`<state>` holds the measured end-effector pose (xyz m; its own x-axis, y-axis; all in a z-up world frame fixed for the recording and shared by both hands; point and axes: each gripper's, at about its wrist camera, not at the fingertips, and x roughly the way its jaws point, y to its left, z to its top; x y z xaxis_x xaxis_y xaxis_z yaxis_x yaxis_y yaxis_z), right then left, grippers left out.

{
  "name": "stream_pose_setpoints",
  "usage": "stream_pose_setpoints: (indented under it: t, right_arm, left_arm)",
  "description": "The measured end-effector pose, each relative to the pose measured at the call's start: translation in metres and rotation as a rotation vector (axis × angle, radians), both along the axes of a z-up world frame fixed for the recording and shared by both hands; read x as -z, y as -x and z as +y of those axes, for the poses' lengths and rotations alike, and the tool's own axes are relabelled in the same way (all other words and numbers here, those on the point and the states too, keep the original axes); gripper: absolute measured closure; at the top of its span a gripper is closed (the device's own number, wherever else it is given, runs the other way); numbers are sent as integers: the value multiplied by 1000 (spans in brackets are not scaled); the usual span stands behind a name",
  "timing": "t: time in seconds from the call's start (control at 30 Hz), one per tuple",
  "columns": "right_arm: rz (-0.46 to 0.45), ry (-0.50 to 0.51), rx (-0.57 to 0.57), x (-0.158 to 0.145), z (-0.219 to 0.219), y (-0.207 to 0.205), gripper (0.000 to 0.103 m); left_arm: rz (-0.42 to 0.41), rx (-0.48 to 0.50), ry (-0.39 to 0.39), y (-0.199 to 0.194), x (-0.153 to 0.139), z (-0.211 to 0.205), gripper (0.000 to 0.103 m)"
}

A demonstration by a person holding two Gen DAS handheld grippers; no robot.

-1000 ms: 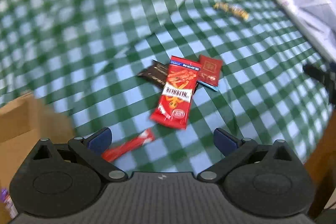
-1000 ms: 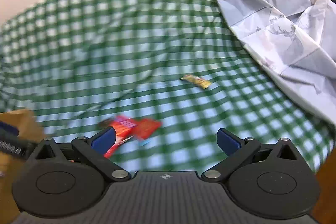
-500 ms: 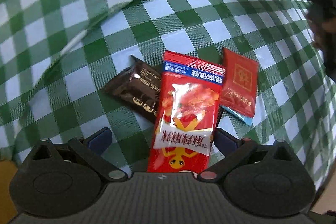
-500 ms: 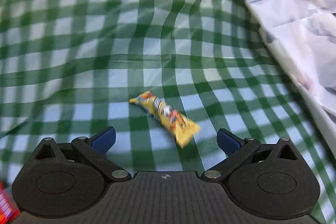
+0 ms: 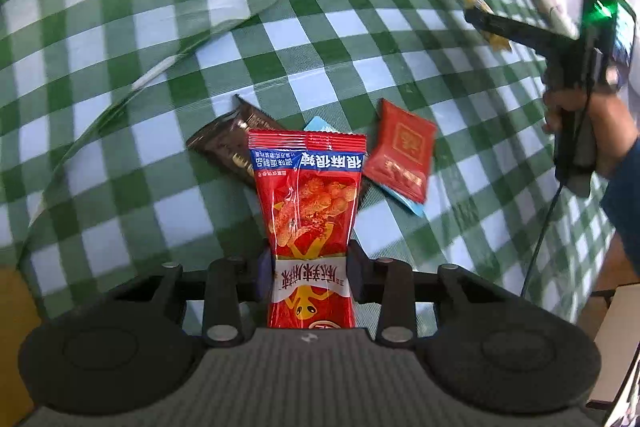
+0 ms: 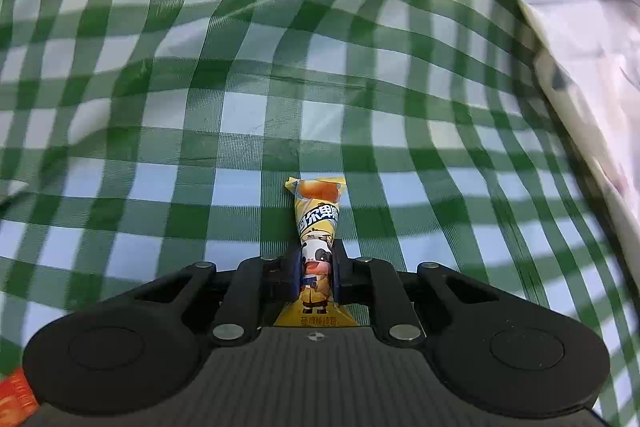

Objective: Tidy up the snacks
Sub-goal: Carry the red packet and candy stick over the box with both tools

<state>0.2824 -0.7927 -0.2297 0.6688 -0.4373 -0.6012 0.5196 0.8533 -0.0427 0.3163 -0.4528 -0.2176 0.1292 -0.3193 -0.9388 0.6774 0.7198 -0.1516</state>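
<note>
Snacks are pinched in both tongs: the left gripper (image 5: pixel 311 263) has just closed on the red packet (image 5: pixel 310 211), whose far end overlaps the brown packet (image 5: pixel 230 147); the right gripper (image 6: pixel 317 277) has just clamped the yellow candy stick (image 6: pixel 318 223). Lift each straight up from the checked cloth (image 5: pixel 160 27), slowly, so the red square packet (image 5: pixel 402 153) nearby stays put.

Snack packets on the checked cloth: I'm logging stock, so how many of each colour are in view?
Red: 2, the long packet pinched in the left gripper and a small square one
Dark brown: 1
Light blue: 1, mostly hidden
Yellow: 1, pinched in the right gripper
Total: 5
</note>
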Motion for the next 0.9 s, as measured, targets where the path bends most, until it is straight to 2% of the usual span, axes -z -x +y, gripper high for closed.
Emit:
stream_pose_setpoints:
  t: [0.2,0.37,0.5,0.63,0.8,0.9]
  right_arm:
    - [-135,-108,55,-33,18,61,89]
    - [-218,-136,36,-74,67,121,88]
    - [-271,-143,-10,-107,120,171,88]
    - [-298,-144,-93,-138,194,207,88]
    - [-302,-192,-196,-157,289,245,88]
    - [-299,-222,-257,-163,345,265,88]
  left_arm:
    - [-73,-16,56,39,-51,38,62]
    - [-134,-70,100,75,-102,84,62]
    - [-193,-121,123,110,-140,129,62]
    - [-235,-173,130,147,-171,183,62]
    - [-287,-232,130,194,-199,250,62]
    - [-321,-285,98,221,-208,287,62]
